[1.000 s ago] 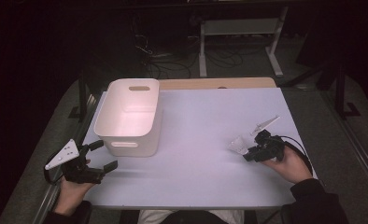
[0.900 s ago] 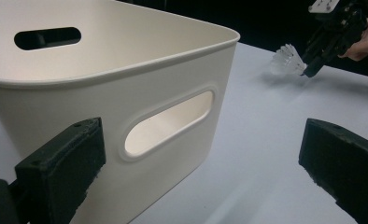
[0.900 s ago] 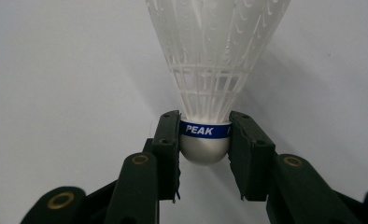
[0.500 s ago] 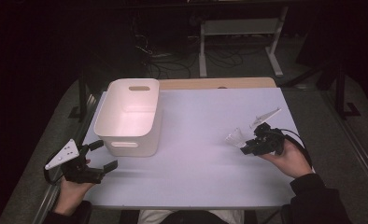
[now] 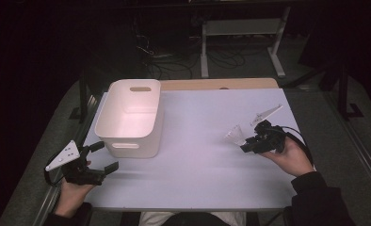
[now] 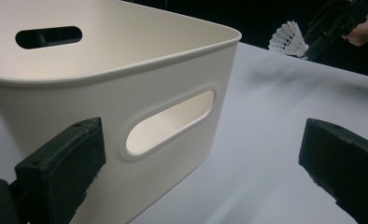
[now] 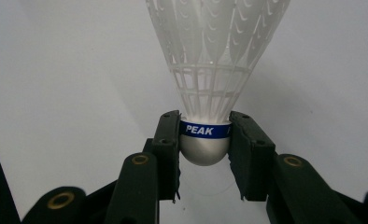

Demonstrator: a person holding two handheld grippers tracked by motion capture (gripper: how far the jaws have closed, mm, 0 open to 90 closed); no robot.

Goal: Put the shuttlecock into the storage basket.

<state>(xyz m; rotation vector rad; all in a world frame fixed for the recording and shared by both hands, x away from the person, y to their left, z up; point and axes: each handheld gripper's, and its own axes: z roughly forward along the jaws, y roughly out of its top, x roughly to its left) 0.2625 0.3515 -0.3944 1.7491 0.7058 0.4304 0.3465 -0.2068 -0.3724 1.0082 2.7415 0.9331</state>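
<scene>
High view: right gripper holds shuttlecock above table, right side; left gripper open beside white bin.
Left gripper view: fingers wide apart, empty.
Right gripper view: fingers clamped on cork.

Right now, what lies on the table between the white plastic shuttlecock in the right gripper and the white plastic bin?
Nothing: between the shuttlecock and the bin, the high view shows bare table.
</scene>
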